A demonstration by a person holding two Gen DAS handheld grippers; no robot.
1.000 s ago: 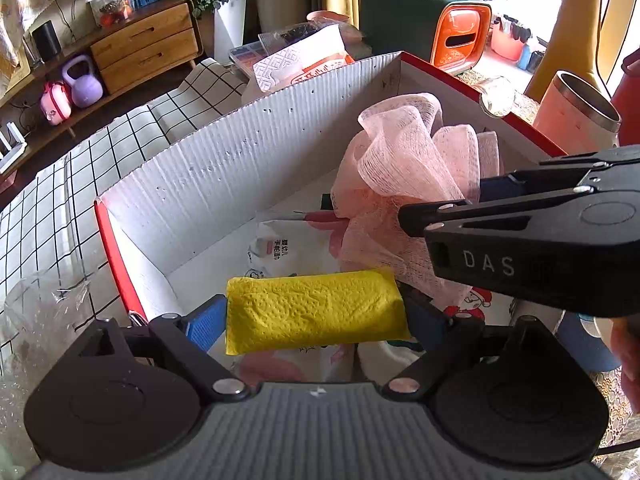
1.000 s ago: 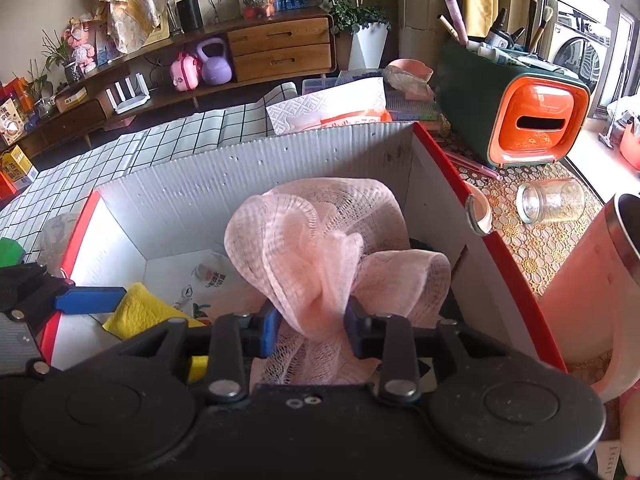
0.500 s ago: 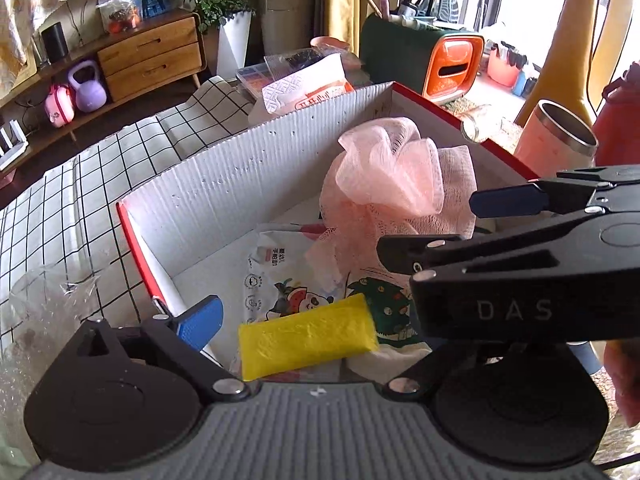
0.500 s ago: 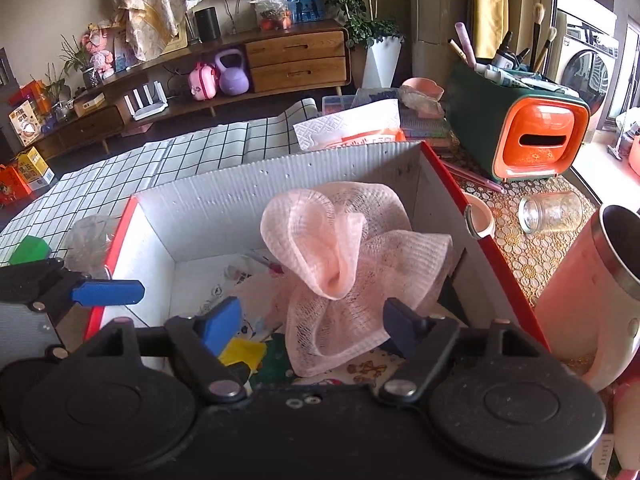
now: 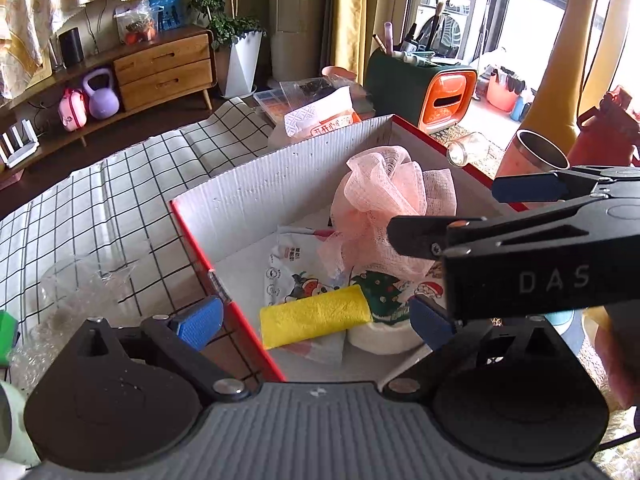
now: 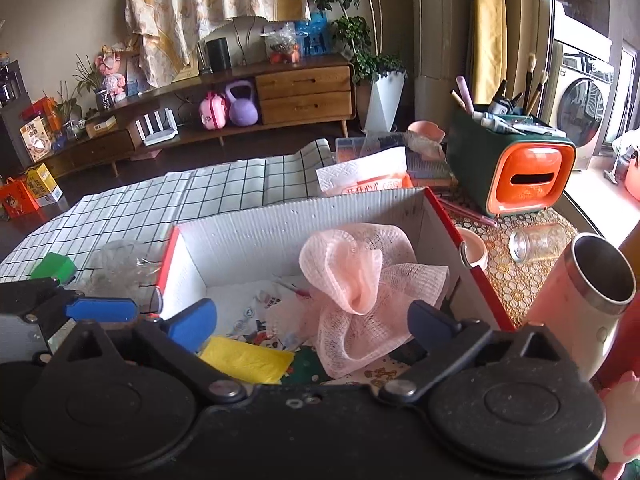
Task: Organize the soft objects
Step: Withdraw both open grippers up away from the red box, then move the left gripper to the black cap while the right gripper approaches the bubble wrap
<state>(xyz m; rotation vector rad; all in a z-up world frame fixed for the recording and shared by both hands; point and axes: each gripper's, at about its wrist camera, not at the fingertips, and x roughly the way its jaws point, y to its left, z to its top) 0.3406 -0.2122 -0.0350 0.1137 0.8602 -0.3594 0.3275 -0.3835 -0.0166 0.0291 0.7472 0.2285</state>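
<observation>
Behind you was a living room with a wooden sideboard (image 6: 304, 94), and the surface (image 6: 168, 200) carried a checked cloth. On it stood the white box (image 5: 256, 200) with red edges. A second ago your left tongs (image 5: 316, 320) clenched the yellow sponge (image 5: 314, 316) and your right tongs (image 6: 312, 322) clenched the pink mesh puff (image 6: 368, 284). Now both tongs were released and stood above the box with nothing between the fingers; the right jaws had just been opening. The sponge lay on the printed packets at the bottom, and the puff rested beside it near the right wall, probably touching the packets, though the mesh hid the contact. This meant two soft objects were already stored, and your hands were free for the next one.
</observation>
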